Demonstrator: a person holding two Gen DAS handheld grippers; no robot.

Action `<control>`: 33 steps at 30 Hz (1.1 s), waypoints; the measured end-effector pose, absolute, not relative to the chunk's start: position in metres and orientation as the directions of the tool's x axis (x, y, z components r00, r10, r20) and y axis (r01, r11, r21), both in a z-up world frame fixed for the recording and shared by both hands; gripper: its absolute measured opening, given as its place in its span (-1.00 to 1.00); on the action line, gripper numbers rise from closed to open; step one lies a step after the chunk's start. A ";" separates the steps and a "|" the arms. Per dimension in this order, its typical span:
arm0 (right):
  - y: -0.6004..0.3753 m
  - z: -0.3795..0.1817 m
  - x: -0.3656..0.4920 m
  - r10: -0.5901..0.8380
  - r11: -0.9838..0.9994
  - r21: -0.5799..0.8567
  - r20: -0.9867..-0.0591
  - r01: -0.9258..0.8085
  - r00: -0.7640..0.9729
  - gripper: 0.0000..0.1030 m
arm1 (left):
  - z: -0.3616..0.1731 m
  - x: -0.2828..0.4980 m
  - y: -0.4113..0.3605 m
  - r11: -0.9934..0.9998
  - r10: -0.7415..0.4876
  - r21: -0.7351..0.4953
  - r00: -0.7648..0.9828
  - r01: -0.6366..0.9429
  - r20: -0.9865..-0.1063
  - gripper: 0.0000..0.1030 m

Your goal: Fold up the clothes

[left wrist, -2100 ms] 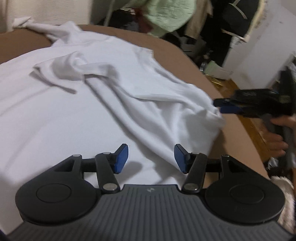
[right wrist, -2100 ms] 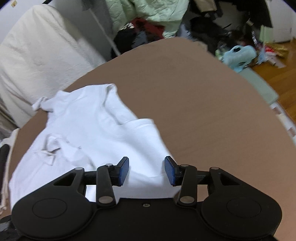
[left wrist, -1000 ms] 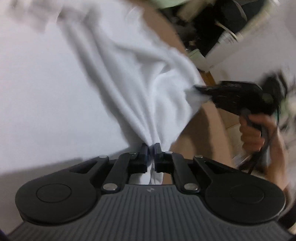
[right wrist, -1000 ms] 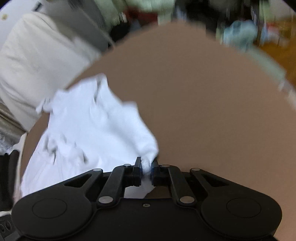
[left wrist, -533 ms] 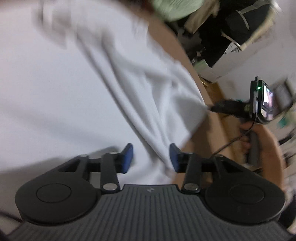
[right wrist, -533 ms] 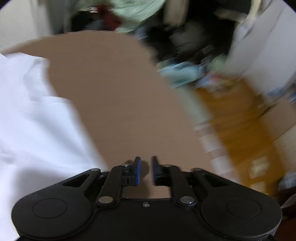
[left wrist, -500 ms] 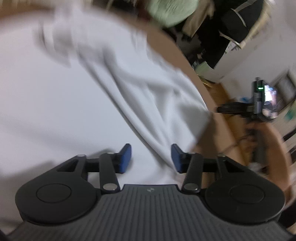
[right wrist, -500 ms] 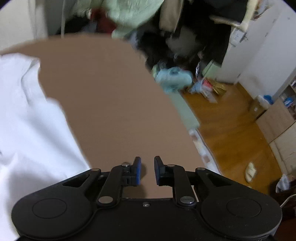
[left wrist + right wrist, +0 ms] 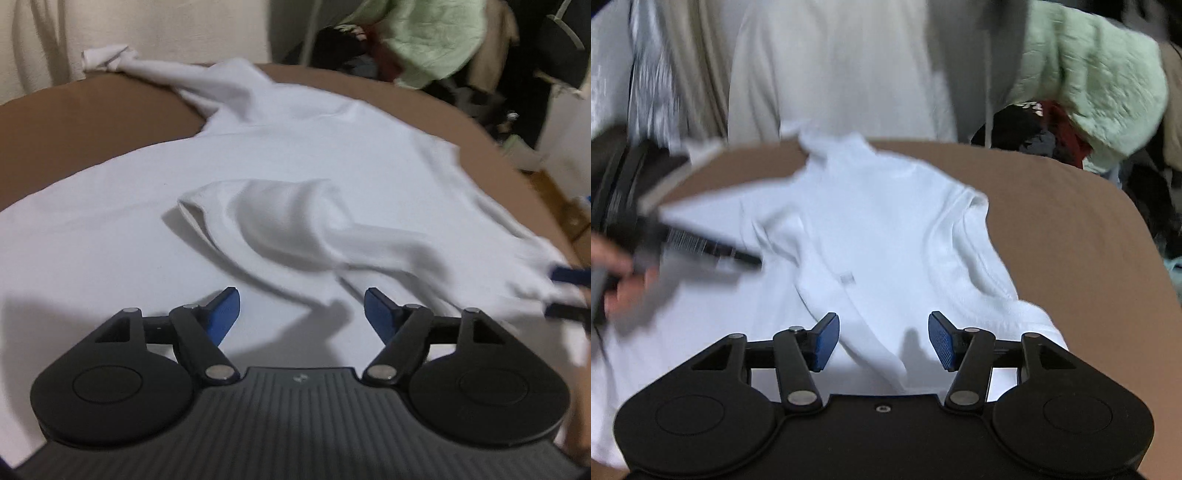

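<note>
A white shirt [image 9: 295,147] lies spread on the brown table [image 9: 92,110], with one sleeve [image 9: 280,221] folded across its body. My left gripper [image 9: 301,314] hovers just short of that sleeve. Its jaws are apart and closing, and no cloth is pinched between them. The right gripper [image 9: 567,293] shows blurred at the shirt's right edge. In the right wrist view the shirt [image 9: 879,229] lies ahead, and my right gripper [image 9: 884,341] is over its near edge. Its jaws are opening, and nothing is pressed between the pads. The left gripper [image 9: 750,262] is a blur over the shirt's left side.
A pale green quilted cloth [image 9: 1089,85] and dark clothes are piled behind the table's far right. Cream fabric [image 9: 831,66] hangs beyond the far edge. Bare brown table [image 9: 1071,221] lies right of the shirt, and wooden floor [image 9: 554,192] shows past its rim.
Both grippers were shut on the shirt's edge a second ago and have let go. Both swung round: the left now faces the folded sleeve, and the right faces the shirt again after looking off the table.
</note>
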State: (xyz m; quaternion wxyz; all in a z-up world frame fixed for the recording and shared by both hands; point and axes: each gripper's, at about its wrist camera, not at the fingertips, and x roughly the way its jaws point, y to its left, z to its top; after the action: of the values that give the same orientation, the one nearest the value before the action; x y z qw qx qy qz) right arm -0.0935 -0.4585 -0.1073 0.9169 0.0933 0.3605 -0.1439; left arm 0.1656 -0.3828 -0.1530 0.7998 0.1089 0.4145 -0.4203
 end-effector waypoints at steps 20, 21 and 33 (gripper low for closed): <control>-0.529 -0.129 -0.132 -0.109 0.738 0.392 -0.734 0.550 0.670 -0.86 | -0.102 0.241 -0.494 0.590 -0.680 -0.222 0.329 0.776 -0.655 -0.10; -0.533 -0.130 -0.134 -0.106 0.710 0.423 -0.726 0.563 0.680 -0.86 | -0.104 0.241 -0.490 0.586 -0.685 -0.245 0.312 0.772 -0.658 -0.09; -0.527 -0.114 -0.218 -0.256 0.437 0.487 -0.739 0.756 0.623 -0.31 | -0.140 0.146 -0.413 0.455 -0.725 -0.571 -0.088 0.684 -0.683 0.02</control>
State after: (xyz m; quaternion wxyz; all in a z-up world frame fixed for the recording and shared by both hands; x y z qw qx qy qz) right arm -0.2177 -0.5274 -0.1140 0.7947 0.4244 0.2948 -0.3184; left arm 0.1464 -0.4133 -0.1403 0.6751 -0.0201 0.5211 -0.5218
